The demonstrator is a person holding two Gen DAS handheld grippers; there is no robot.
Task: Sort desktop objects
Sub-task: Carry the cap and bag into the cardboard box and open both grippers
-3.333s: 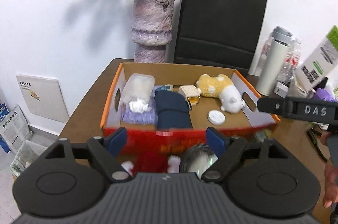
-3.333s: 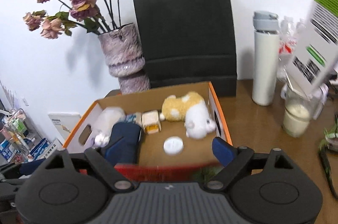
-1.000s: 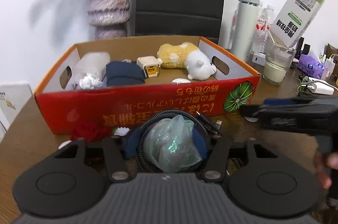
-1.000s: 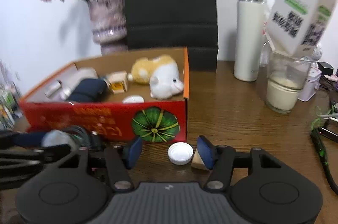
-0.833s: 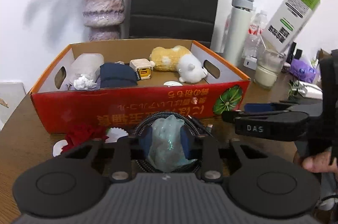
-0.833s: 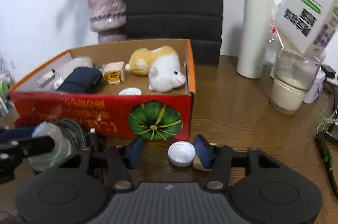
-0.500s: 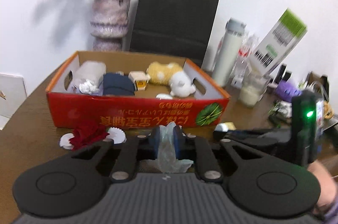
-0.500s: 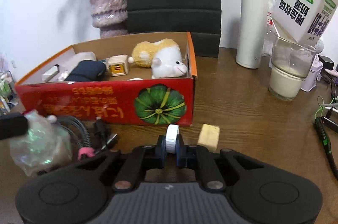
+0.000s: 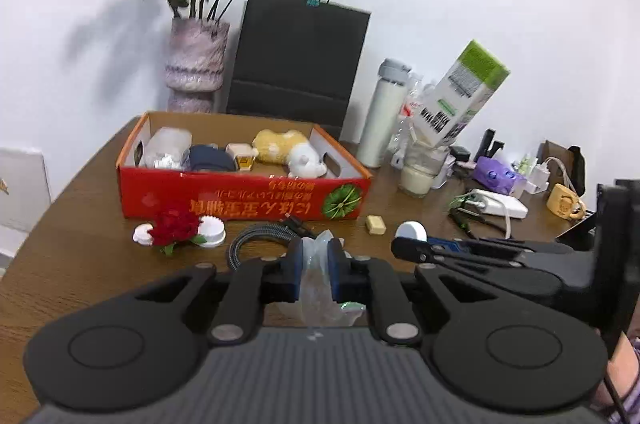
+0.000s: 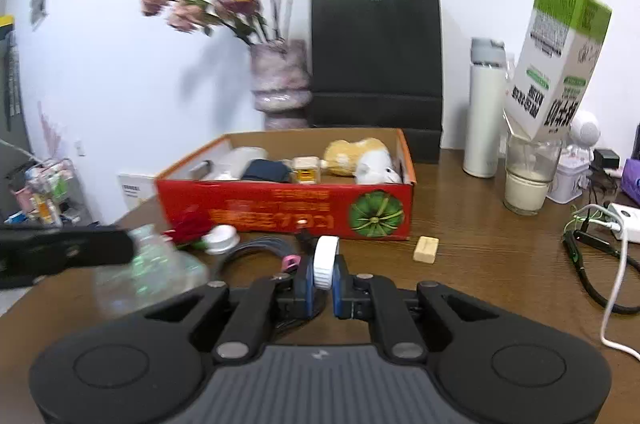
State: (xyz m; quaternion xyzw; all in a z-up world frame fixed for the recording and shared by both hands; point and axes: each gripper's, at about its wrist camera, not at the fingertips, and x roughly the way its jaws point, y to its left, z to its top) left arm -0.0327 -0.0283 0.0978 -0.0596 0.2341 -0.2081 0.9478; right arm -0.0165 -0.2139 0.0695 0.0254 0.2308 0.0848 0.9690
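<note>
Left wrist view: the left gripper (image 9: 315,264) has its jaws clenched on a crumpled clear plastic bag (image 9: 318,294), lifted off the brown table (image 9: 80,264), apparently bound for the red cardboard box (image 9: 240,197) where sorted items already lie. Behind the bag, a coiled braided cable (image 9: 260,238) rests on the table, with a red artificial flower (image 9: 176,224) and a white lid (image 9: 212,230) just beside the box front, and a small tan block (image 9: 376,224) near its right corner. The right gripper (image 9: 412,244) reaches in from the right, a white bottle cap (image 9: 411,232) at its tip.

Right wrist view: here the cap (image 10: 325,262) shows clearly, pinched on edge between the right gripper's (image 10: 323,284) blue pads (image 10: 306,284), jaws closed on it and raised above the table. The upright grip likely suits dropping it over the box wall. This view shows the bag (image 10: 148,270) hanging bulky from the left gripper (image 10: 120,246), though motion blur makes its contents hard to tell. It also shows the box (image 10: 288,207) interior from a lower angle, while the left view alone reveals the right-hand clutter of chargers and wires.
</note>
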